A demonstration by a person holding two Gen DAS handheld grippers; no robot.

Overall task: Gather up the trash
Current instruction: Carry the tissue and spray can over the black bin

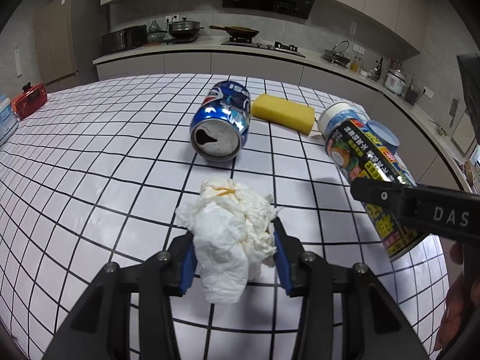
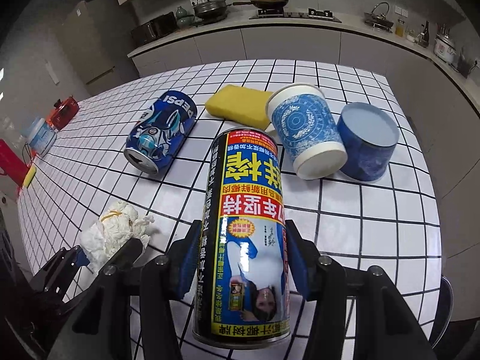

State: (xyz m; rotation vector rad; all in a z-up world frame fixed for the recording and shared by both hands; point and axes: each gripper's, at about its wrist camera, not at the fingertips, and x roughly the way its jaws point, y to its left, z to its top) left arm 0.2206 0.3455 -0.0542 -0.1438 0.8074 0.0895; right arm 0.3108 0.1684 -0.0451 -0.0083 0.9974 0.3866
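At the far left edge of the white tablecloth with black grid lines (image 2: 375, 225) stand a pale blue plastic container (image 2: 40, 136) and, just behind it, a red box (image 2: 64, 111). Nearer to the camera, the left gripper (image 1: 232, 258) holds a crumpled white tissue (image 1: 231, 234) with a yellow stain on its top; the blue pads (image 1: 189, 265) press the paper from both sides, so the jaws are clamped on it, and the wad hangs slightly over the table surface. Behind the tissue, near the middle of the table, a blue Pepsi can (image 2: 162, 130) lies on its side with the opened top turned toward the cameras. To its right, a little further back, lies a yellow sponge (image 2: 240, 105). In front of the sponge, the right gripper (image 2: 241, 258) holds a tall coconut juice can (image 2: 246, 234) with black, yellow and red label, and its jaws are closed tight on the sides of this can; the can is tilted with its far end pointing away over the table. Right of the sponge lies a white and blue patterned paper cup (image 2: 306, 133) on its side, the mouth turned away. Just beside it, at the right, a dark blue paper cup (image 2: 366, 142) sits tilted with its pale bottom facing up. Whether the two cups touch, I cannot tell.
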